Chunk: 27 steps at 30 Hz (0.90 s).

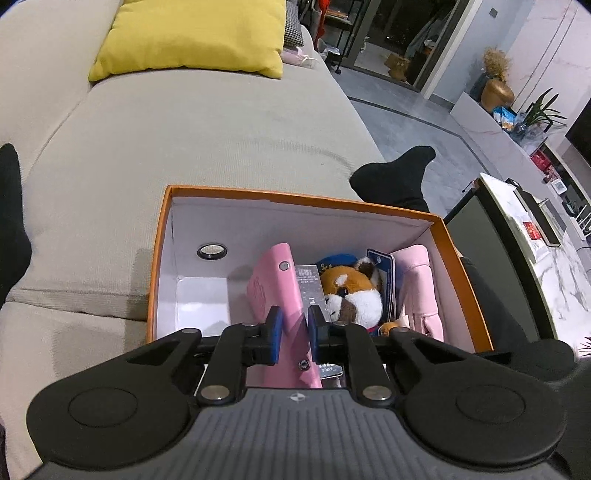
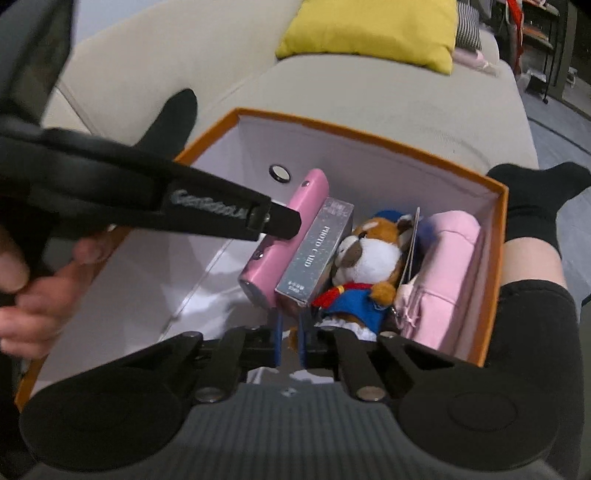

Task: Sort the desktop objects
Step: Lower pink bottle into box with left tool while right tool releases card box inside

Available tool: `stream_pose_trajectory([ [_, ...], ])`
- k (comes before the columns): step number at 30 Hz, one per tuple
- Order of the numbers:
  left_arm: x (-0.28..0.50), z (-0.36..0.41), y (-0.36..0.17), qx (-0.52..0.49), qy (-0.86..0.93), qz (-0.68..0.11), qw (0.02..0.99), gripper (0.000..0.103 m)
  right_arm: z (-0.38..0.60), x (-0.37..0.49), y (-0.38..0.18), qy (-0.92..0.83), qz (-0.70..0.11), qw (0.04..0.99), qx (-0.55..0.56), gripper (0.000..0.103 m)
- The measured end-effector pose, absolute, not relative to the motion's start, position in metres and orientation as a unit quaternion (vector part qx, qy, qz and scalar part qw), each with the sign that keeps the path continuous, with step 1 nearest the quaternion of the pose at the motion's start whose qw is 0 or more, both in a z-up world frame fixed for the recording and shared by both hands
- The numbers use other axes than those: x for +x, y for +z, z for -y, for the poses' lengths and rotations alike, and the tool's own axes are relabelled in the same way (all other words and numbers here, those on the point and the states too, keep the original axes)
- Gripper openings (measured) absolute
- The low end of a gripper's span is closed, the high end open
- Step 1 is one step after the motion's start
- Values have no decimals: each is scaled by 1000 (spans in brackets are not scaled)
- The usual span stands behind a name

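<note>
An orange box with a white inside stands on a sofa. Side by side in it are a pink case, a silver photo-card box, a plush animal in blue clothes and a pink pouch. My left gripper reaches in from the left, shut on the pink case's near edge. My right gripper hangs just in front of the silver box's near end, shut, its blue pads a sliver apart with nothing clearly between them.
The beige sofa carries a yellow cushion behind the box. Feet in black socks lie on both sides of the box. A hand holds the left gripper. A marble-topped table stands to the right.
</note>
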State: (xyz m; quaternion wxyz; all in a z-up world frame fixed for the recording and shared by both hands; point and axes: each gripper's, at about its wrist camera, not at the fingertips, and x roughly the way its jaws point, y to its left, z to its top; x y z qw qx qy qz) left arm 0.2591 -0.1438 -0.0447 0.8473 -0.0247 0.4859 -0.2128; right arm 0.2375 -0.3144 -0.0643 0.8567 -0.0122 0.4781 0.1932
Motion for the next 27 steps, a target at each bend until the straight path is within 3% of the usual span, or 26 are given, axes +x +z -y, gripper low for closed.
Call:
stream_pose_trajectory([
  [10,271,154,-46,-6,-217,-480,850,15,316,251,-72,175,-466,867,6,3],
  [13,271,154,-49,-15,-224,-487,844,16,318,248,-71,172,-467,868,12,9],
  [21,265,141,-42,-32,-218,-478,850,16,318,231,-63,183,-458,869,27,9],
  [23,261,136,-35,-36,-221,-469,854,16,318,229,-62,189,-459,867,36,13],
  [25,256,130,-26,-41,-224,-461,858,16,318,229,-62,191,-464,863,52,31],
  [27,251,124,-18,-43,-223,-453,862,16,320,231,-64,191,-471,857,83,40],
])
